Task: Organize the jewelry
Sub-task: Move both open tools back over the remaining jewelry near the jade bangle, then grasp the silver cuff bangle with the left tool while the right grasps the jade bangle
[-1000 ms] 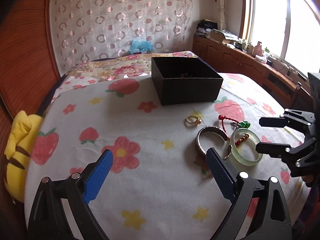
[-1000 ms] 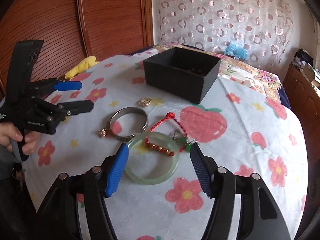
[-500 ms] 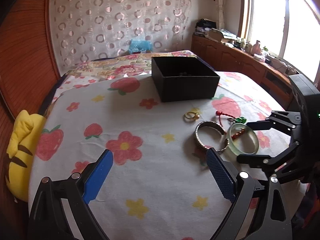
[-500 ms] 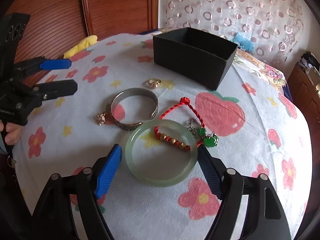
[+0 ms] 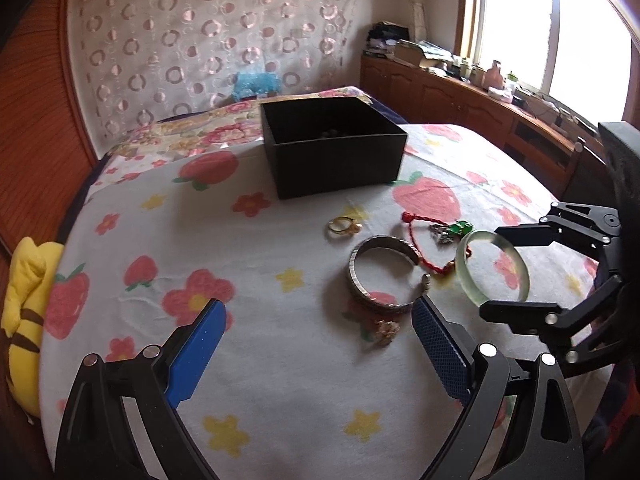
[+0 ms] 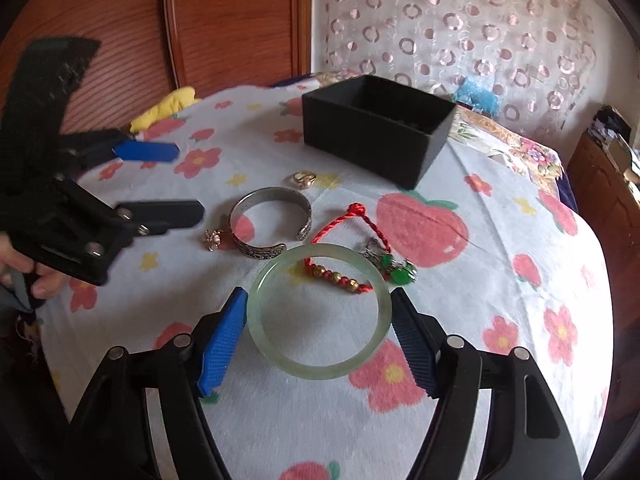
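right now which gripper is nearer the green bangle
Right. The right gripper has its jaws on either side of the green bangle; the left gripper sits off beside the silver cuff, open and empty.

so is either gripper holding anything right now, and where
The right gripper, its fingers just closing, grips the pale green jade bangle by opposite sides of its outer rim. The left gripper holds nothing.

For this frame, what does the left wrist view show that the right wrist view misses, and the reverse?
Only the left wrist view shows the bright window and the cluttered wooden cabinet beneath it. Only the right wrist view shows the person's hand holding the left gripper, and the gold beads on the red cord bracelet. Both show the black box, gold ring, silver cuff, and the green bangle between the right gripper's fingers.
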### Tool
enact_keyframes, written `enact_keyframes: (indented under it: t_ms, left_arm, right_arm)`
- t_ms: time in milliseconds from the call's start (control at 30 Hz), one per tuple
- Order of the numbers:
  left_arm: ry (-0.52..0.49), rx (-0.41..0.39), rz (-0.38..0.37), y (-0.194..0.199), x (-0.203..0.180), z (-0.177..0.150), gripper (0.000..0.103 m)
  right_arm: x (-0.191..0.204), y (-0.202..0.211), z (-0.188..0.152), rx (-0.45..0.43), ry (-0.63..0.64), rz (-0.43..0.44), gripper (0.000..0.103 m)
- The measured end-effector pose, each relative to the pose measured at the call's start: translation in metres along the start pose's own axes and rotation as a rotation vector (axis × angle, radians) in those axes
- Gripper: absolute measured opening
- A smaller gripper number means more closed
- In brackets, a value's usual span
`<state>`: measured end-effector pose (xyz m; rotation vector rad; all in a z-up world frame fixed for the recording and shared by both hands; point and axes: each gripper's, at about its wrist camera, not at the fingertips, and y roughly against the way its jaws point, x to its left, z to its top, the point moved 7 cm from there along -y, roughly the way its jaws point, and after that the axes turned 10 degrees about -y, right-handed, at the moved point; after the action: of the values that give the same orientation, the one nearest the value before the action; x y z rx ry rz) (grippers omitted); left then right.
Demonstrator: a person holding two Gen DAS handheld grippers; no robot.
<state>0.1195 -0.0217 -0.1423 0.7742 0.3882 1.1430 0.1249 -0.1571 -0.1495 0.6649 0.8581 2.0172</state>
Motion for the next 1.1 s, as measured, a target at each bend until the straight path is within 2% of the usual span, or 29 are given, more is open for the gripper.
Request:
enact_keyframes:
  t_ms: [267,600,733,833,867,933,1100]
  left_arm:
    - [-0.046,0.048,-0.048,-0.016,-0.023,0.005,0.09]
    - [-0.101,0.113,-0.072,-0.035,-0.037,0.009,0.089]
    - [-0.104,0.127,-0.077,-0.043,-0.039,0.012,0.077]
    - [-0.113,0.125,-0.066,-0.045,-0.038,0.014,0.074]
    - [-0.114,0.122,-0.068,-0.044,-0.038,0.015,0.065]
    - [-0.118,0.114,-0.069,-0.042,-0.038,0.016,0.055]
    - [-0.114,0.103,-0.058,-0.039,-0.038,0.015,0.055]
  right_arm:
    - [-0.013,0.015,-0.009,-0.027,-0.059,-0.003,0.074]
    - [-0.016,0.017,-0.029,-0.014,-0.088,-0.007,0.074]
    - [-0.018,0.019,-0.031,-0.018,-0.102,-0.002,0.075]
    - [-0.019,0.019,-0.032,-0.016,-0.105,0.001,0.075]
    - [-0.019,0.019,-0.032,-0.018,-0.104,0.0,0.075]
    - [-0.02,0.017,-0.033,-0.014,-0.107,-0.002,0.075]
    - [-0.021,0.018,-0.034,-0.013,-0.118,0.002,0.075]
